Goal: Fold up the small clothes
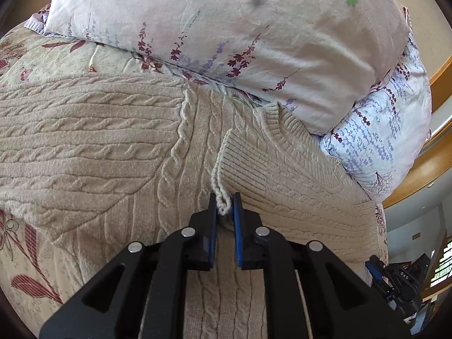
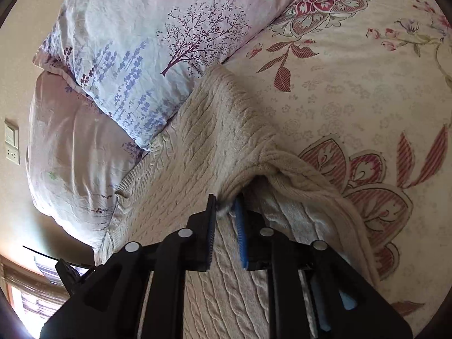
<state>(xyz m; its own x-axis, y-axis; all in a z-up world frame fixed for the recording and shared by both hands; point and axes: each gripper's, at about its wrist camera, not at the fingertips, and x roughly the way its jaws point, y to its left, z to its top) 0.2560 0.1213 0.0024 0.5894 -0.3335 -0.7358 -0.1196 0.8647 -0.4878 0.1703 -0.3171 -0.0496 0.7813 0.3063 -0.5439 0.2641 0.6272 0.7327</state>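
Note:
A beige cable-knit sweater (image 1: 118, 147) lies spread on the bed, one sleeve folded across its body. My left gripper (image 1: 224, 202) is shut on the ribbed cuff (image 1: 248, 158) of the other sleeve, pinching its corner just above the sweater. In the right wrist view my right gripper (image 2: 226, 204) is shut on an edge of the same sweater (image 2: 197, 152), lifting a fold of it off the bedspread. The right gripper also shows at the lower right of the left wrist view (image 1: 395, 282).
Two floral pillows (image 1: 226, 28) (image 1: 381, 130) lie stacked right behind the sweater. A cream floral bedspread (image 2: 353, 90) covers the bed. A wooden bed frame (image 1: 435, 152) curves at the right. A wall socket (image 2: 11, 144) is at the left.

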